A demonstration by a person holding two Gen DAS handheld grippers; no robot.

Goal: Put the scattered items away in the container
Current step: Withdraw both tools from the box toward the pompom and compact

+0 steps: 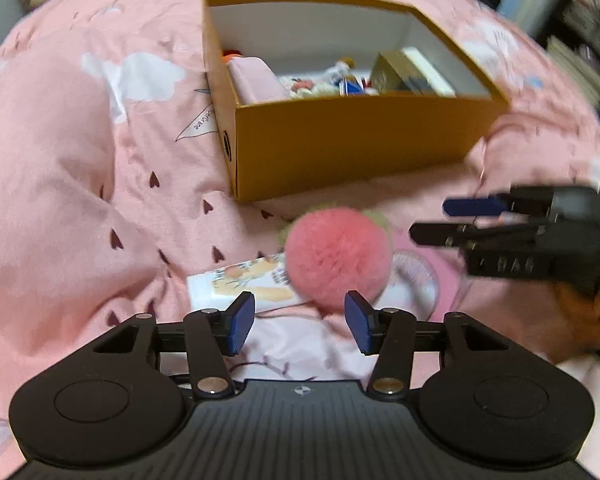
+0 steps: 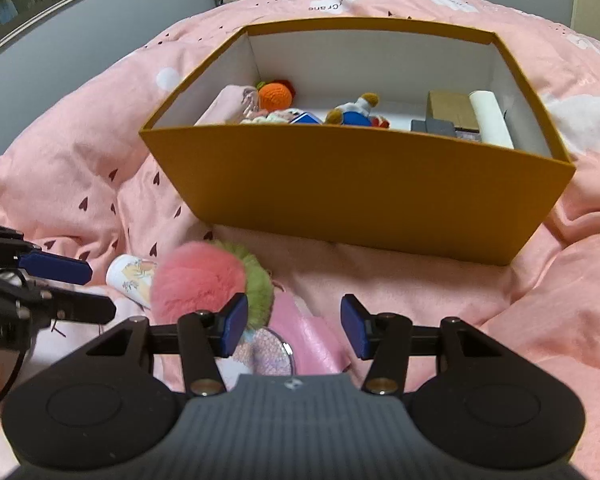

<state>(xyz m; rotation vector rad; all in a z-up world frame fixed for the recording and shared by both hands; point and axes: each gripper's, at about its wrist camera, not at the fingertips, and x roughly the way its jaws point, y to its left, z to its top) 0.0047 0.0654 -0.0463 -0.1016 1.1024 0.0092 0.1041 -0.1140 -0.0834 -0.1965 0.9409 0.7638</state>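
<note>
The pink pompom (image 1: 337, 255) lies on the bed's pink quilt (image 1: 60, 200), near the yellow box (image 2: 360, 196), hiding part of a printed tube (image 1: 236, 282) and a pink round mirror (image 2: 276, 350), whose near edge the right gripper (image 2: 294, 326) cuts off. The box's contents are partly hidden by its near wall. Both the left gripper (image 1: 300, 320) and the right have jaws spread, holding nothing, above the pompom and mirror.
</note>
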